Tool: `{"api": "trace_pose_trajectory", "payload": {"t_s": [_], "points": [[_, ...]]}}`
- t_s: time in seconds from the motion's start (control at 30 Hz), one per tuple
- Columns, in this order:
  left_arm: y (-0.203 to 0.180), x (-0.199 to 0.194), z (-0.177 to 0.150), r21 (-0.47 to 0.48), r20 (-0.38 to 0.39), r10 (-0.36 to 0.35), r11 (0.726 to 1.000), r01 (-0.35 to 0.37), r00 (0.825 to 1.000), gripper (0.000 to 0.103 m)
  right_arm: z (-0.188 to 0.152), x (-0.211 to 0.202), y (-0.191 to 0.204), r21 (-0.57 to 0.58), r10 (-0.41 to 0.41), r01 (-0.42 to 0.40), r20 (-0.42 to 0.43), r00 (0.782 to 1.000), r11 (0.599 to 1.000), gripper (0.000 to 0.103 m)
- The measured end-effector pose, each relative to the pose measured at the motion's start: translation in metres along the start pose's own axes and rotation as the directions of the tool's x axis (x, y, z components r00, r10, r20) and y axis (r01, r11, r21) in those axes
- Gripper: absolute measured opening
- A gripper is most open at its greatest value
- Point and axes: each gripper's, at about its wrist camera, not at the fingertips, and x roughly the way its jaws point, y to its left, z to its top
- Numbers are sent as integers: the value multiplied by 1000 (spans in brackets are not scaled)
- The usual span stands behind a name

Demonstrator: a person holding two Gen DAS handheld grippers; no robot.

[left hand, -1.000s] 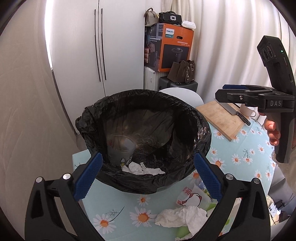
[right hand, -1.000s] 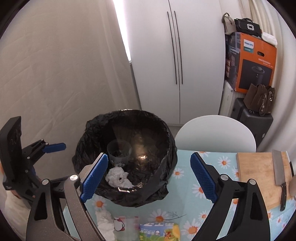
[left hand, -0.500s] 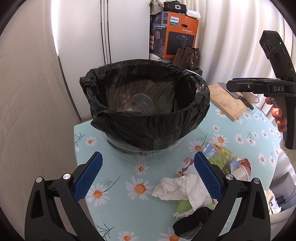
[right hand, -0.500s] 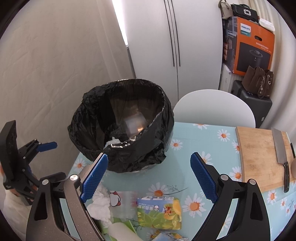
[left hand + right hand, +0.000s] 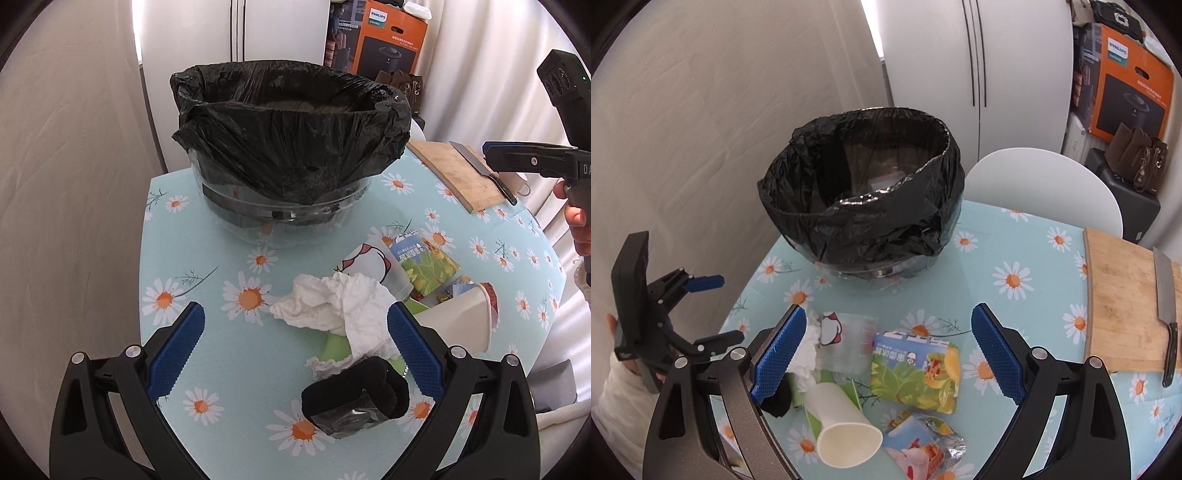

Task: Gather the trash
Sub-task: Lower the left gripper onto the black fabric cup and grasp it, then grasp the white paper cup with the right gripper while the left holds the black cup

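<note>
Both hand-held grippers hang wide open over the litter on your desk (image 5: 229,354).

Your left hand-held gripper (image 5: 293,345) is spread with nothing between its blue pads, and right ahead of it lies the crumpled white tissue (image 5: 340,306), with a black foam piece (image 5: 354,397) just below it. Behind, at the far left of the desk, stands the trash bin (image 5: 864,192), a clear tub lined with a black bag. Moving right, a clear printed cup (image 5: 846,345) lies on its side touching the tissue, then the green snack packet (image 5: 916,369), with a white paper cup (image 5: 846,428) tipped over in front and a torn foil wrapper (image 5: 923,443) beside it. Your right hand-held gripper (image 5: 886,354) hovers above this pile, jaws apart, holding nothing. Far right, a knife (image 5: 1165,291) rests on the wooden cutting board (image 5: 1123,299).
</note>
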Motion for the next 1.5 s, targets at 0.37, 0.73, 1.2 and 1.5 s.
{"api": "trace_pose_trajectory", "payload": {"t_s": [0.37, 0.73, 1.2, 1.5], "points": [[-15, -9, -36, -93, -35, 19, 995, -22, 999, 97, -26, 12, 12, -66, 71, -77, -86, 994, 995, 86], [-17, -7, -66, -133, -79, 26, 990, -36, 997, 97, -55, 32, 28, -118, 111, -132, -165, 980, 984, 86], [-16, 9, -82, -210, -96, -35, 978, 14, 995, 97, -100, 66, 27, -111, 117, -157, -306, 945, 981, 86], [-15, 24, -85, -217, -114, -77, 975, 51, 990, 97, -109, 64, 29, -137, 125, -173, -306, 944, 975, 57]]}}
